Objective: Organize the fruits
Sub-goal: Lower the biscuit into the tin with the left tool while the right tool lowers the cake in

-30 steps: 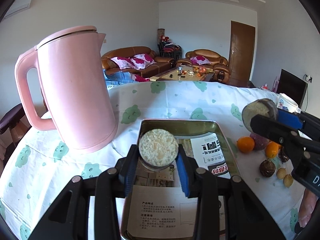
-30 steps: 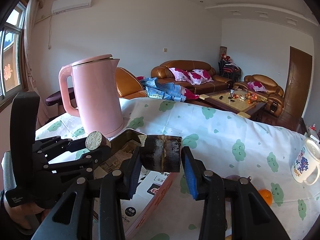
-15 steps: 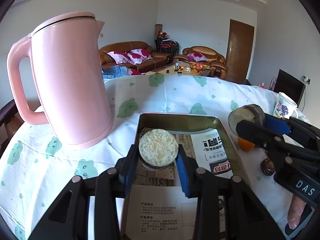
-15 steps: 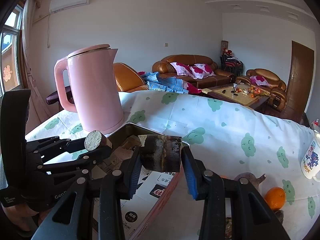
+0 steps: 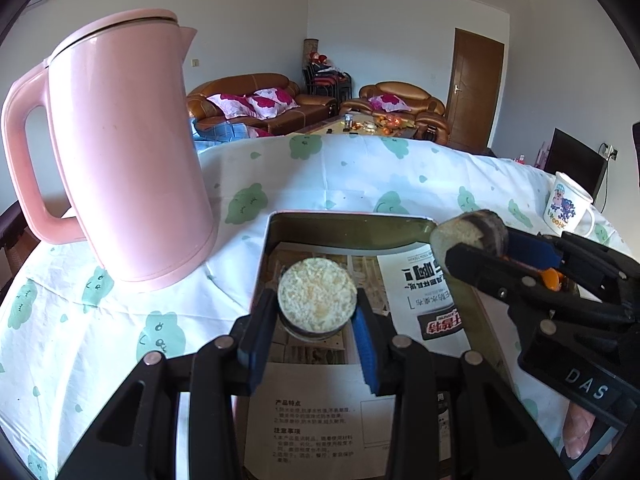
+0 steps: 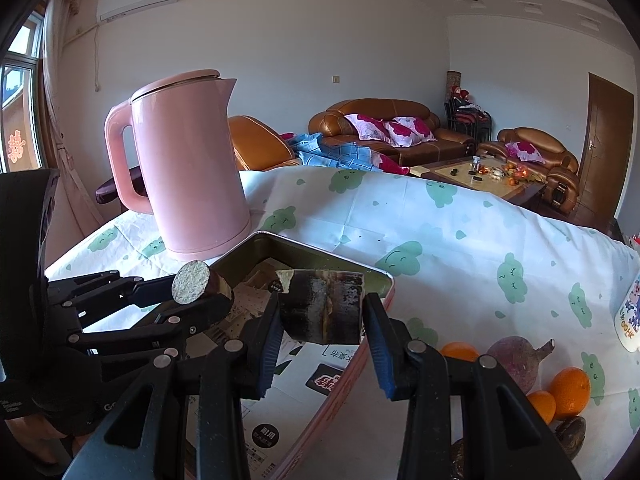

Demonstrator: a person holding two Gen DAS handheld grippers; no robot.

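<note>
While over the tin box [image 5: 348, 224], left fingers [image 5: 258, 328] squeezed on one sugarcane piece [image 5: 317, 300], right fingers [image 6: 270, 334] squeezed on another sugarcane chunk [image 6: 324, 306], beside pink kettle [image 6: 188, 168].

White letters "DAS" stand on the black body of the right gripper [image 5: 472, 246]. The mug [image 5: 567, 209] shows "COHK" under its cartoon, perhaps with more letters before it. Papers in the tin [image 5: 348, 224] carry Chinese print: one sheet [image 5: 304, 432] is headed 产品特点 and 注意事项, and a dark round label [image 6: 266, 435] reads 耐用.
</note>
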